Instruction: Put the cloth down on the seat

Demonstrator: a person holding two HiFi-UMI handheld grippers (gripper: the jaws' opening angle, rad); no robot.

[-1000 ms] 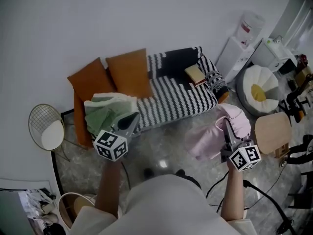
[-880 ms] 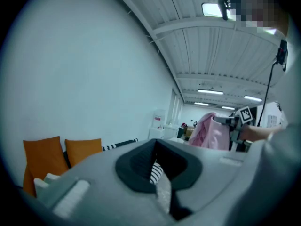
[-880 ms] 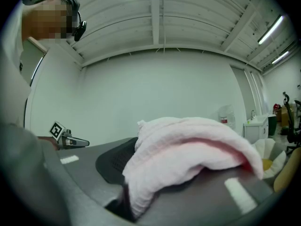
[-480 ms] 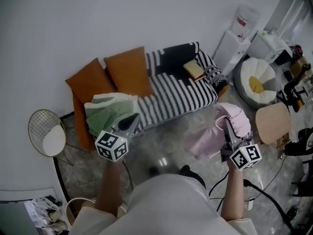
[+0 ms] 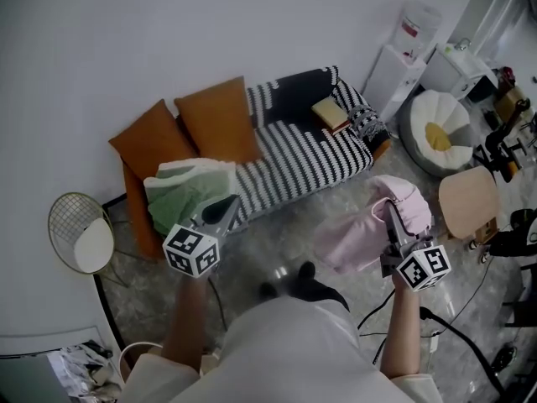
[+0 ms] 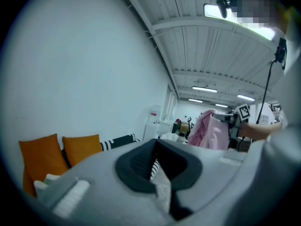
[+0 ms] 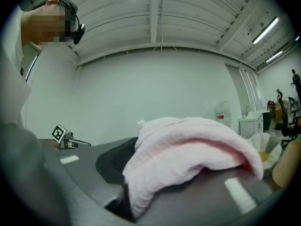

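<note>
While the sofa (image 5: 306, 162) seat has no cloth on it yet, both cloths are up in the air in front of it; the left gripper (image 5: 223, 208) has its fingers shut tight on the green cloth (image 5: 185, 193), which hangs near the orange cushions (image 5: 216, 120); the right gripper (image 5: 391, 223) has its fingers clamped on the pink cloth (image 5: 361, 238), which flops over them, above the floor (image 5: 277, 242).

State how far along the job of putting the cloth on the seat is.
Done: both cloths are picked up. In hand: the left tongs grip the green cloth, the right tongs the pink cloth, both held in the air. Left: lay cloth on the striped sofa seat; neither lies there.
</note>
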